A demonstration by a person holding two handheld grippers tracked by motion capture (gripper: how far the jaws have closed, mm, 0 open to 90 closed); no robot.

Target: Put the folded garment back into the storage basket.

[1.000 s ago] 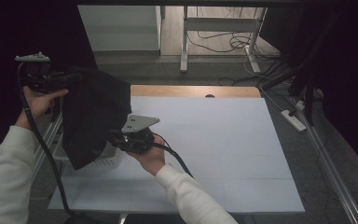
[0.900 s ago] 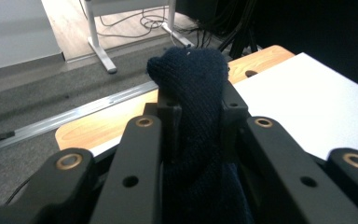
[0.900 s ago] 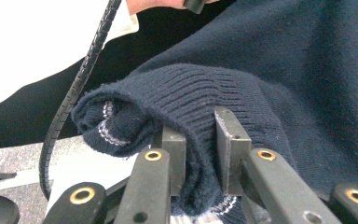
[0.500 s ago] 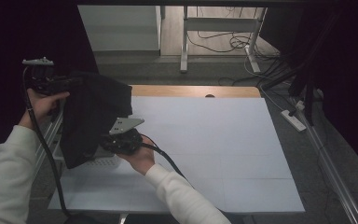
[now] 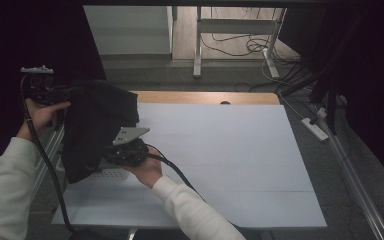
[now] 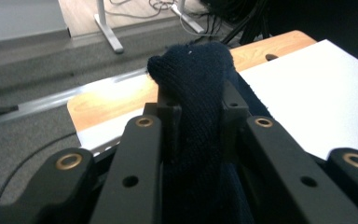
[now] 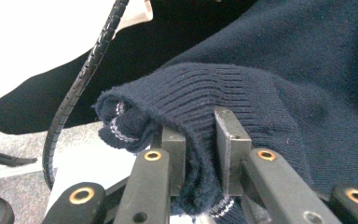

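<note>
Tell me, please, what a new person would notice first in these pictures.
A dark navy knitted garment hangs over the left edge of the white table. The left hand-held gripper pinches a bunched fold of it, raised at the table's far left. The right hand-held gripper clamps its ribbed edge lower down, near the table surface.

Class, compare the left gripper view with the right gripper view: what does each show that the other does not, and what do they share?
Left gripper view: a wooden table edge, the white table cover and white desk legs on the floor. Right gripper view: the dark navy knitted garment's ribbed hem with pale stitching and a black ribbed cable. Shared: jaws shut on that garment.
</note>
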